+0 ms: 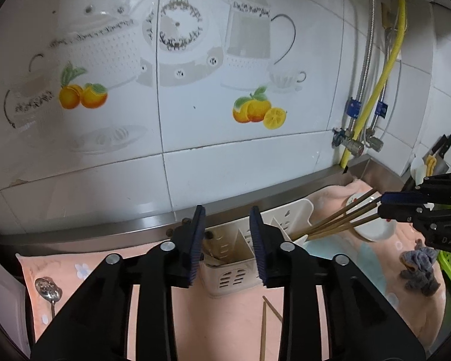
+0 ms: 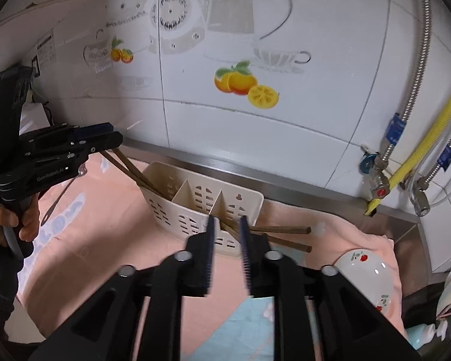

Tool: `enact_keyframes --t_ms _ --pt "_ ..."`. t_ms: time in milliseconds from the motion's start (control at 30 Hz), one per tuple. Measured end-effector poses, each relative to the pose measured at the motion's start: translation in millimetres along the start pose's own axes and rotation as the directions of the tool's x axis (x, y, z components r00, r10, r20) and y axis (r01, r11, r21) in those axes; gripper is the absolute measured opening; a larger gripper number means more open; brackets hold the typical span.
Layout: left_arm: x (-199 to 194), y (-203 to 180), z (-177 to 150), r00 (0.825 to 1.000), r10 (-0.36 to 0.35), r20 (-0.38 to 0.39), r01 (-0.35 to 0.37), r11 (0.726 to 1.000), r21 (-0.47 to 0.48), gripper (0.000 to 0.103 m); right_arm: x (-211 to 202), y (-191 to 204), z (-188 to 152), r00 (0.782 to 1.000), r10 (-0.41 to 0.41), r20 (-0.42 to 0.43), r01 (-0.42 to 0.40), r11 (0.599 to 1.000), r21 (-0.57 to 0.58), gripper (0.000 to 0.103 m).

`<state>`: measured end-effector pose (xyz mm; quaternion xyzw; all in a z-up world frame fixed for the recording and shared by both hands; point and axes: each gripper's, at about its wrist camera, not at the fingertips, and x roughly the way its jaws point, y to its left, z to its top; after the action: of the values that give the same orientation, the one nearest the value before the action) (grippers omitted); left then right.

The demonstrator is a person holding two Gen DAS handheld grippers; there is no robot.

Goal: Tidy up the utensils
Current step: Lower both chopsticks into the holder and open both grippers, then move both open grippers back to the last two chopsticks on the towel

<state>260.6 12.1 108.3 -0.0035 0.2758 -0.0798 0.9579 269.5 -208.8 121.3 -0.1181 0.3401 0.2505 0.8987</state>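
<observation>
A cream three-compartment caddy (image 1: 225, 279) (image 2: 171, 213) stands on a pink towel against the steel ledge. My left gripper (image 1: 227, 213) (image 2: 115, 134) is open above its left compartment, where brown chopsticks (image 2: 129, 168) lean just under the fingertips. My right gripper (image 2: 228, 219) (image 1: 381, 206) is open at the right compartment. Several chopsticks (image 1: 339, 219) (image 2: 285, 230) fan out of that compartment and pass between its pads without being pressed. Two loose chopsticks (image 1: 264, 325) and a slotted spoon (image 1: 48, 288) lie on the towel.
A white flowered bowl (image 2: 366, 273) (image 1: 375, 231) sits right of the caddy, and a grey cloth (image 1: 421, 267) lies nearer. Valves and hoses (image 2: 381, 180) hang on the tiled wall at the right. A person's hand (image 2: 21, 225) holds the left gripper's handle.
</observation>
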Motion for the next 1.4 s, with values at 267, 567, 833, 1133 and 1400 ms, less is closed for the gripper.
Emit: enact_keyframes --t_ms 267,567,833,1133,1400 --pt "-30.1 -9.5 -26.6 1.0 0.007 0.028 -0.008 1.0 0.026 0.058 -25.3 12.8 -26.9 0.997 -0.005 0.082 0.003 1.0 0.02 0.03" --pt "-47.7 -14.1 -77.9 0.999 0.05 0.012 -0.05 0.998 0.039 0.084 -22.2 46.9 -86.9 0.995 -0.021 0.094 0.021 1.0 0.0 0.031" --pt "-56.8 -9.6 -124.4 0.996 0.085 -0.029 -0.085 0.996 0.012 0.095 -3.8 69.4 -138.8 0.998 0.007 0.055 -0.009 1.0 0.027 0.031" --pt "-52.7 -0.8 -170.6 0.989 0.095 -0.112 -0.098 0.995 -0.029 0.098 19.6 92.3 -183.9 1.0 0.0 -0.008 0.0 0.999 0.05 0.036" --pt "-50.9 8.4 -200.3 0.978 0.128 -0.166 -0.139 0.988 -0.06 0.098 34.8 109.1 -208.6 1.0 -0.004 -0.031 0.007 0.997 0.071 0.036"
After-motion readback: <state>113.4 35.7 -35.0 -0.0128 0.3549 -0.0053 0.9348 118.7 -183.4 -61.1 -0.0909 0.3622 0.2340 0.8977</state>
